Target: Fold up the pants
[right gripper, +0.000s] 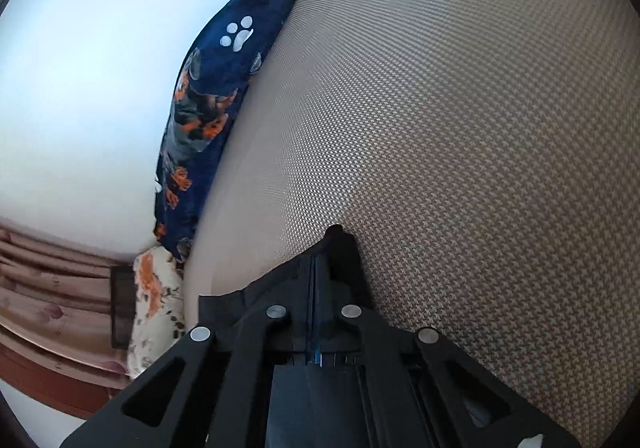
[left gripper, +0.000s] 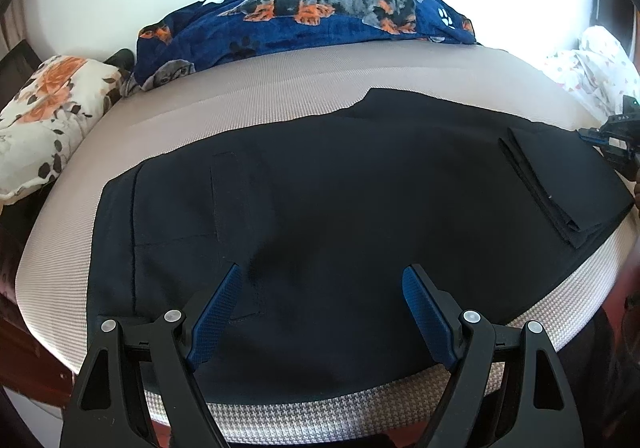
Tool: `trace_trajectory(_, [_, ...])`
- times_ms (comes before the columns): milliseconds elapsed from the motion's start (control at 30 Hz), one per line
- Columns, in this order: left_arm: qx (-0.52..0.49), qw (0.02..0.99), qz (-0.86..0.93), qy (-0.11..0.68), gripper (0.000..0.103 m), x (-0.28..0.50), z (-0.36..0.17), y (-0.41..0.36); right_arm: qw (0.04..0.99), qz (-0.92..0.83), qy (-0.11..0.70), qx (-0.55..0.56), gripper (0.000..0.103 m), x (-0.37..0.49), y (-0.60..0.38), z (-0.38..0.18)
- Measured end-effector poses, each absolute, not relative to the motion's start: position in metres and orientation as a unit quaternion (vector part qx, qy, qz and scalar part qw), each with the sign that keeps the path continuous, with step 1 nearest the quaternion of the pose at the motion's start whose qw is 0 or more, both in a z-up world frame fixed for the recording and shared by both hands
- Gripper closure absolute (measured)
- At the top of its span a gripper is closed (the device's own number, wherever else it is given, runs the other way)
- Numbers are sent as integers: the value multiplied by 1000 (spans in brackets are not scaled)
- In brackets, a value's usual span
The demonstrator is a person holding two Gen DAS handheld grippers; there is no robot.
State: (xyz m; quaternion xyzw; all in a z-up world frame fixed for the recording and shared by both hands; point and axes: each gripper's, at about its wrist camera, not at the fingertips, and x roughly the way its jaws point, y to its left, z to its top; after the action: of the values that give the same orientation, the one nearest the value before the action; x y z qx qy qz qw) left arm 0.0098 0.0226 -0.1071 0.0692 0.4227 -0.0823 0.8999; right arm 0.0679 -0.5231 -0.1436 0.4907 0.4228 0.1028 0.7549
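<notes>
Dark navy woven pants (left gripper: 340,208) lay flat on beige bed (left gripper: 280,88): soft, light, limp. Left gripper (left gripper: 320,312) fingers apart above the pants; right gripper (right gripper: 320,268) fingers clamped on hem edge, judged good hold.

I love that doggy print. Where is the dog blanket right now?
The dog-print blanket lies bunched along the bed's far edge against the wall, behind the dark pants, with a floral pillow at its left.

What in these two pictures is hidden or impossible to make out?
- Left wrist view: the pants near edge is hidden behind the open left gripper.
- Left wrist view: the right gripper is cut off by the frame's edge.
- Right wrist view: the right gripper covers the fabric it is clamping.
- Both views: glare washes out the wall.
</notes>
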Motion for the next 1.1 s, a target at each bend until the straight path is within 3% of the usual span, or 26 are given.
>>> trace_trajectory(67, [71,900,-82,423,20,10,-107,22,759,106,414,492,102,63,-524,-139])
trace_trajectory(100, [71,901,-81,421,20,9,-106,22,761,119,402,495,93,59,-523,-134])
trace_trajectory(300, [61,902,-83,420,20,10,-102,25,761,150,393,493,92,19,-514,-137])
trace_trajectory(467, [70,902,-83,419,20,7,-102,22,756,166,377,508,92,-9,-507,-150])
trace_trajectory(567, [69,904,-83,413,20,7,-99,23,759,156,372,511,103,-16,-508,-160])
trace_trajectory(633, [60,903,-84,416,20,7,-97,25,758,159,362,519,103,-16,-509,-162])
trace_trajectory(1100, [38,907,-84,410,20,4,-89,35,854,75,377,351,103,-18,-472,-131])
